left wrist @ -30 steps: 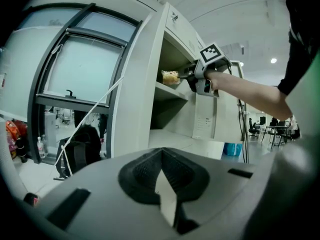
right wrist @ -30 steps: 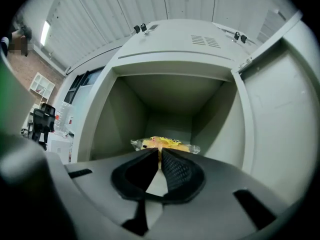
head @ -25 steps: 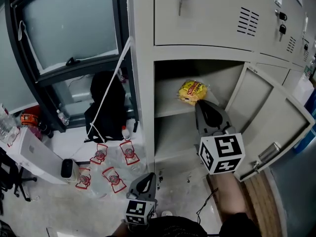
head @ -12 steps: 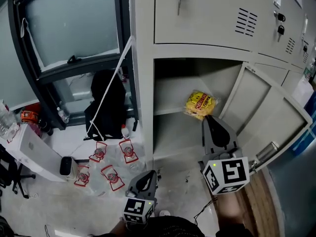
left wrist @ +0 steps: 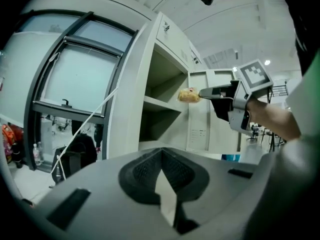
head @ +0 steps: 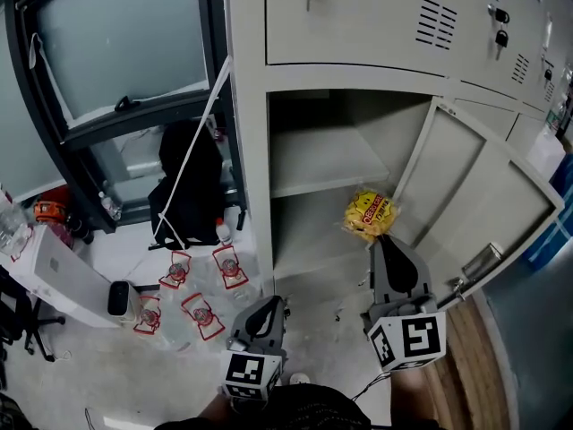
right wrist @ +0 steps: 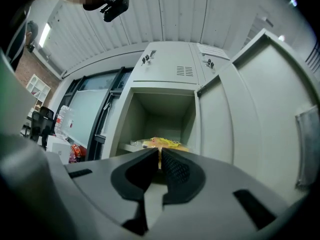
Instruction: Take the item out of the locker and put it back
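Bag: yellow, crinkled, red print. It is held in the air just outside the open locker, in front of the lower half of the compartment and on the side nearest the door. It touches neither shelf nor floor.

Right tool: jaws pinched almost together on the near edge of the bag. In the right gripper view the yellow film sits directly between the pads at the jaw tips, with the rest of the bag spread beyond them.

Left tool: low, near the body, well apart from the locker. Left gripper view shows its jaw tips together with nothing between them. The same view shows the bag at the right tool's tip, level with the shelf edge.

Locker: pale grey metal. One shelf divides the compartment; it is bare. The door swings out to the right. The closed door above has vent slots.

Room: grey concrete floor with scattered debris. Left of the locker is a dark-framed window. Below it a black backpack sits against the wall. A white cord runs diagonally down past it. Several clear bottles with red labels lie on the floor just in front. A white box stands further left.
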The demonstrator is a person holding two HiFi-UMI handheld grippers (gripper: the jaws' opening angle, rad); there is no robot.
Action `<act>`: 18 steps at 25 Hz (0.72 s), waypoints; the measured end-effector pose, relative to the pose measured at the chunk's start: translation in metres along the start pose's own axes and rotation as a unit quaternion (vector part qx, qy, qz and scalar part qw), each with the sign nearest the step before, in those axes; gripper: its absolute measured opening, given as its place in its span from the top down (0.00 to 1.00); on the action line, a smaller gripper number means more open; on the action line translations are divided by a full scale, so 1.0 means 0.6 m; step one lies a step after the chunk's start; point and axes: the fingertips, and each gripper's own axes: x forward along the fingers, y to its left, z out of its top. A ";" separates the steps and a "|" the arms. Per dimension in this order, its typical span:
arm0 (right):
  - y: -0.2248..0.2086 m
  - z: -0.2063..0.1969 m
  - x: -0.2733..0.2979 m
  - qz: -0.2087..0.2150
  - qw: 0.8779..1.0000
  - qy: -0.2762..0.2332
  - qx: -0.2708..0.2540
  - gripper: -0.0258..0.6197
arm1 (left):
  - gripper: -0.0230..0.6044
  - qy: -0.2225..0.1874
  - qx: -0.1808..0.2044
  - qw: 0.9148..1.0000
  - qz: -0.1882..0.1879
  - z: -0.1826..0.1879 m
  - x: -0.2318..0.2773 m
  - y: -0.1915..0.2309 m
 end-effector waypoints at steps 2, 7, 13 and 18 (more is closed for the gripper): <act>0.005 -0.010 -0.013 -0.001 1.000 -0.001 0.005 0.93 | 0.95 -0.004 -0.003 1.000 -0.003 0.004 0.000 -0.002; 0.015 -0.046 -0.042 -0.005 1.000 0.001 0.021 0.93 | 0.95 -0.011 0.001 1.000 0.003 0.014 -0.001 -0.008; 0.024 -0.090 -0.071 -0.015 0.999 0.024 0.031 0.93 | 0.95 -0.014 -0.001 1.000 -0.006 0.013 -0.007 -0.011; 0.036 -0.119 -0.092 -0.022 0.998 0.039 0.040 0.93 | 0.95 -0.014 -0.001 1.000 -0.014 0.008 -0.011 -0.018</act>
